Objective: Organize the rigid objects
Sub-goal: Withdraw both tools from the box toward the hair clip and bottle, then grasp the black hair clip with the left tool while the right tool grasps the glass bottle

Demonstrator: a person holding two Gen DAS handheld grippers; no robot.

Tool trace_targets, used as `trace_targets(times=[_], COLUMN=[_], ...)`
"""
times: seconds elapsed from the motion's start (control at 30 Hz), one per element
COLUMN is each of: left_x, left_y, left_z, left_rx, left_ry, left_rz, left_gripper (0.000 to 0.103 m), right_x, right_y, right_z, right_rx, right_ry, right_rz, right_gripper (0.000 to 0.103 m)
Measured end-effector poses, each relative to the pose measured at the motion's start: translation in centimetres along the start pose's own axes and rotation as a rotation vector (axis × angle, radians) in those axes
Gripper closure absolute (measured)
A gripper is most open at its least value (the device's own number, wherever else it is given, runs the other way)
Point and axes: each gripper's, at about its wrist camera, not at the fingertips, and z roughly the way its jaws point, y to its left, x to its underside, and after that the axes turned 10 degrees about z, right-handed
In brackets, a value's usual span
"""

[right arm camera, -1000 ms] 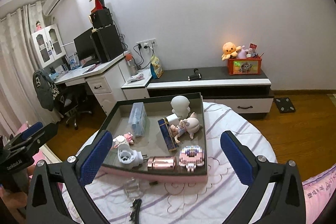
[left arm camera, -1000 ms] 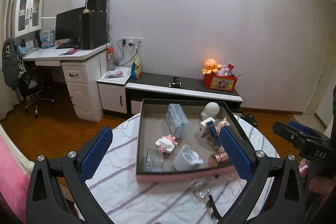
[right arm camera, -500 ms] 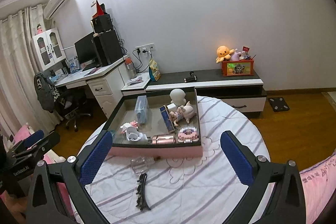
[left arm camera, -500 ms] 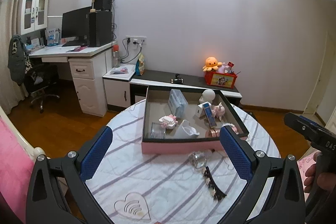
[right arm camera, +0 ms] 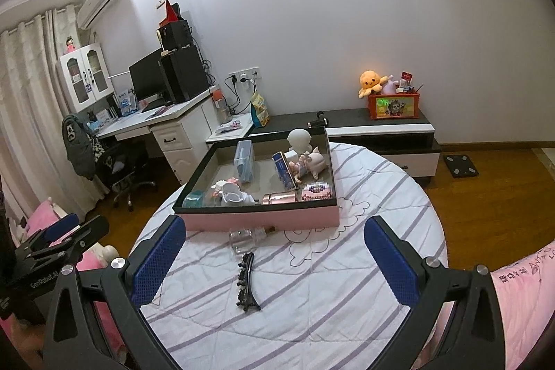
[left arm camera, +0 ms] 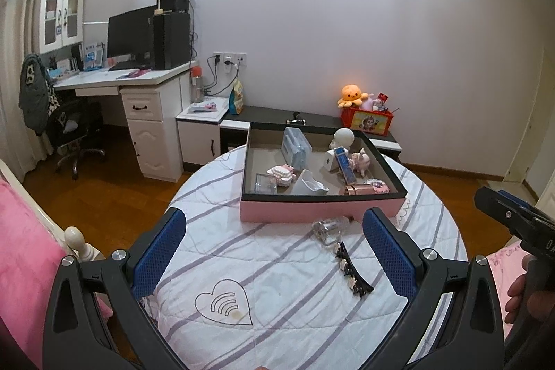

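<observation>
A pink box [left arm camera: 319,209] [right arm camera: 263,219] with a dark rim sits on the round table and holds several small items: a clear case, a white figure head, a pink doll, a rose-gold tube, a white cup. A clear glass bottle [left arm camera: 329,229] [right arm camera: 247,237] lies on the cloth just in front of the box. A black hair clip [left arm camera: 352,269] [right arm camera: 247,283] lies nearer to me. My left gripper [left arm camera: 274,252] and my right gripper [right arm camera: 274,257] are both open, empty and held back above the table's near side.
The table [left arm camera: 277,283] has a white cloth with purple stripes. A low TV cabinet [right arm camera: 381,130] with an orange toy box stands behind it, a desk [left arm camera: 131,82] and chair at the left. Pink bedding lies at both sides.
Both grippers have pulled back and up from the box. The box now looks smaller, and the bottle and hair clip have come fully into view.
</observation>
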Motion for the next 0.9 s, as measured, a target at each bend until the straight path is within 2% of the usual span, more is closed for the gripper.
trace_targets(times=[0.57, 0.9], left_x=[0.4, 3.4], left_y=[-1.0, -5.2], left_z=[-0.4, 4.2], left_rx=[0.01, 0.097], left_ry=[0.009, 0.154], left_rz=[0.015, 0.041], left_gripper=[0.0, 0.0], right_x=[0.4, 1.0], right_y=[0.0, -3.0], right_z=[-0.5, 0.9], right_rx=[0.005, 0.046], right_ry=[0.0, 0.049], right_rz=[-0.006, 0.027], right_gripper=[0.0, 0.0])
